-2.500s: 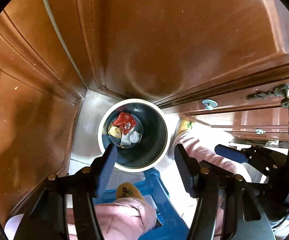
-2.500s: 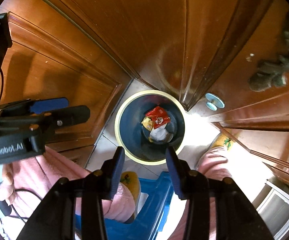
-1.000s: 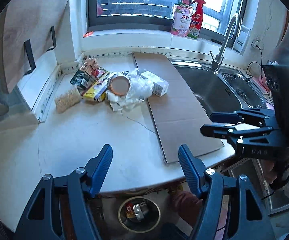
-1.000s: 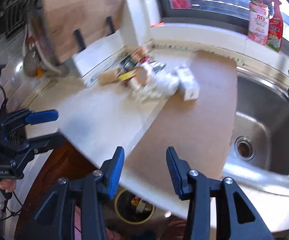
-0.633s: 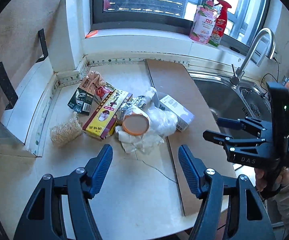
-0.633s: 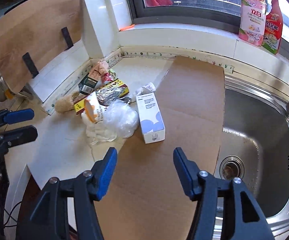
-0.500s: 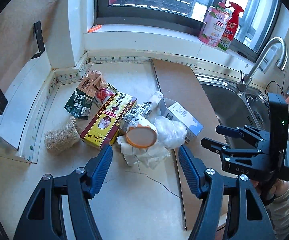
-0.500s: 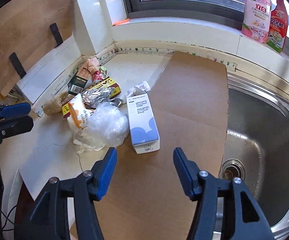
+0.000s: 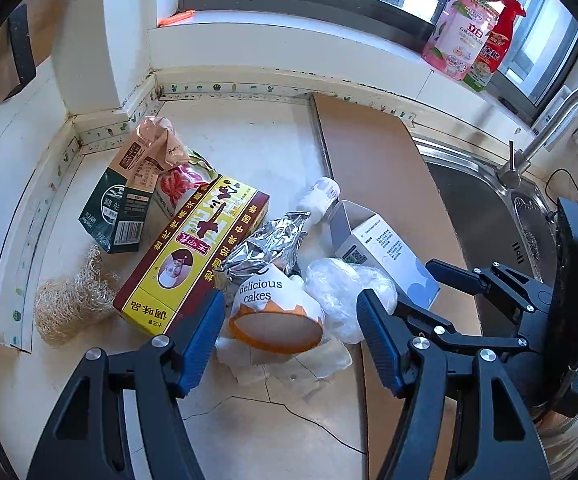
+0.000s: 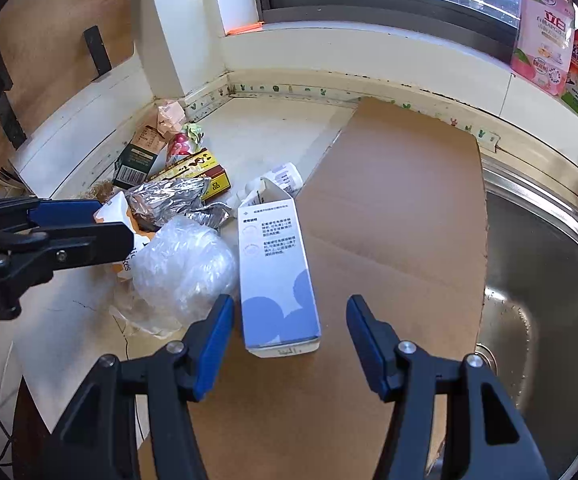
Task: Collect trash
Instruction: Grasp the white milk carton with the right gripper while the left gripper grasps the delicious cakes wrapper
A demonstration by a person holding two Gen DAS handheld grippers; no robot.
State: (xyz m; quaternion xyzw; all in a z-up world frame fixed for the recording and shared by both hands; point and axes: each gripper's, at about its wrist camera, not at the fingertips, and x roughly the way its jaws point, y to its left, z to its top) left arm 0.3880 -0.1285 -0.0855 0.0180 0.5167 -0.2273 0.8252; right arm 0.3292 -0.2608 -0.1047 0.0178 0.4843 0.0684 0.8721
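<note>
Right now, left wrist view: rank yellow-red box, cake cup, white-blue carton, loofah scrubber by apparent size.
1. yellow-red box, clearly the largest.
2. cake cup and white-blue carton: look alike; the cup lies nearer the camera and the carton is partly hidden, so unranked.
3. loofah scrubber, smallest.

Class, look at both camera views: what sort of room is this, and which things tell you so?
Most likely a home kitchen: a steel sink with a tap, cleaning bottles on the windowsill, and food packaging such as a cake cup on the countertop.
</note>
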